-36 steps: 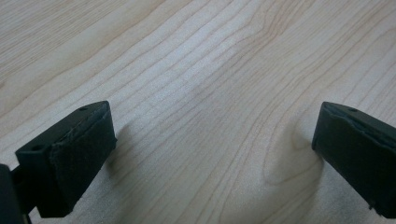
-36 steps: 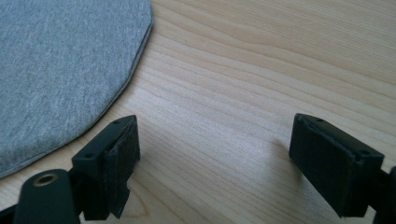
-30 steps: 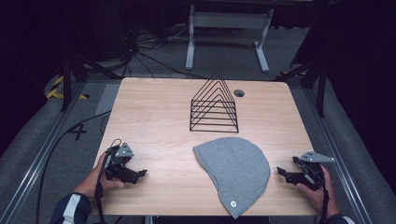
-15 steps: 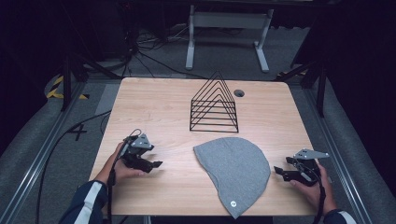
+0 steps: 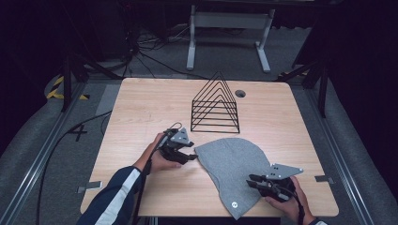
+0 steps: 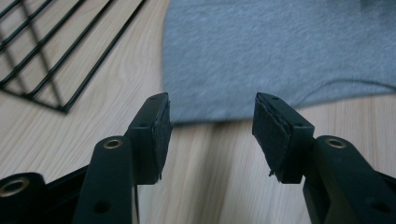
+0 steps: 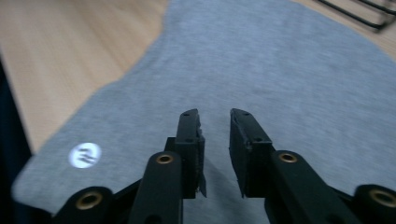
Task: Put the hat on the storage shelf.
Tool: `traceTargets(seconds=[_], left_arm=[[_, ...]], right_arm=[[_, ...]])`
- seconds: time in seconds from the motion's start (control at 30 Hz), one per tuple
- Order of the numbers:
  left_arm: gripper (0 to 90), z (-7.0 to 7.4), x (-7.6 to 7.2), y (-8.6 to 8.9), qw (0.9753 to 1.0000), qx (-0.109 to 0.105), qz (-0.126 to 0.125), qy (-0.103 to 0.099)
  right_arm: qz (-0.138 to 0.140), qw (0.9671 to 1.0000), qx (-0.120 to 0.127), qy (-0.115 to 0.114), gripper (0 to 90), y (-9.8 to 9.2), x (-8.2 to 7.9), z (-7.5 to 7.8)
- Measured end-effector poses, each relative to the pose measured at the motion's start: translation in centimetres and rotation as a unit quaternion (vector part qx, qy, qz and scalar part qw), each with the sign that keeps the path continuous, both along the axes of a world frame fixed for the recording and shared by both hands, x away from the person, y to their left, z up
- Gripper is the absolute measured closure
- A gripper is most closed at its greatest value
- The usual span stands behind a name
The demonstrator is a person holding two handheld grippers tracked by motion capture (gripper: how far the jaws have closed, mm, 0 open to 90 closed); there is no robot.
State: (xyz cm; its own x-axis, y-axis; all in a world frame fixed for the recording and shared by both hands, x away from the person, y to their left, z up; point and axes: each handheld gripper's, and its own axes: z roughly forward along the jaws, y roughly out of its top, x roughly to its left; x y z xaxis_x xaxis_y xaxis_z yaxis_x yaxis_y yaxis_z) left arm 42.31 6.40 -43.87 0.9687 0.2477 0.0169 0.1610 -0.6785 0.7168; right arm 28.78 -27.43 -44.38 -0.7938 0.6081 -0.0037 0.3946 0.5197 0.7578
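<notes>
dark floor with cables and rails surrounds the pale wooden table (image 5: 141, 108), which carries a black wire rack (image 5: 216, 105) toward twelve o'clock and a grey beanie (image 5: 232, 166) lying flat toward five o'clock, its small round logo (image 5: 233, 204) near the table's front edge. since a second ago both hands have closed in on the cap: the left gripper (image 5: 187, 157) has travelled from the table's eight o'clock corner to sit just beside the beanie's nine o'clock edge, and the right gripper (image 5: 256, 180) has slid in from the four o'clock side so that it hangs over the fabric. in the left gripper view the left gripper (image 6: 210, 130) has its jaws spread wide, nothing between them, with the hem of the beanie (image 6: 280, 51) just ahead and the rack (image 6: 51, 51) off at ten o'clock. in the right gripper view the right gripper (image 7: 215, 154) shows a narrow gap between its jaws, parted and empty, above the beanie (image 7: 261, 79), the logo (image 7: 84, 155) at its eight o'clock. judging by this, the approach is nearly done and a two-sided pinch on the cap looks like the next step; neither claw has cloth yet.
</notes>
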Motion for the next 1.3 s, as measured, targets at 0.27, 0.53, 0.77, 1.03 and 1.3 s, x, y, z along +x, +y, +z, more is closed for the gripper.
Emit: traceTargets(seconds=[0.27,0.53,0.77,1.03,1.3], left_arm=[[48.5,-0.5,0.7,-3.9,0.9997,0.001,-0.022,-0.009],[49.9,-2.4,1.4,-4.7,0.9994,0.025,-0.023,0.010],[49.4,-2.4,0.5,-3.6,0.9994,0.027,-0.014,0.014],[49.3,-2.6,-2.0,-1.1,0.9996,0.021,0.008,0.018],[49.8,-2.8,-5.4,1.6,0.9991,0.013,0.029,0.029]], right_arm=[[0.041,0.9990,-0.011,0.014,79.1,2.7,-1.4,-1.1],[0.042,0.9986,-0.021,0.024,79.3,2.9,-1.5,-1.9],[0.033,0.9987,-0.025,0.030,79.7,2.2,-0.8,-1.8],[0.031,0.9988,-0.033,0.021,79.5,1.7,0.9,-1.7],[0.043,0.9983,-0.034,0.022,79.5,2.0,2.9,-1.6]])
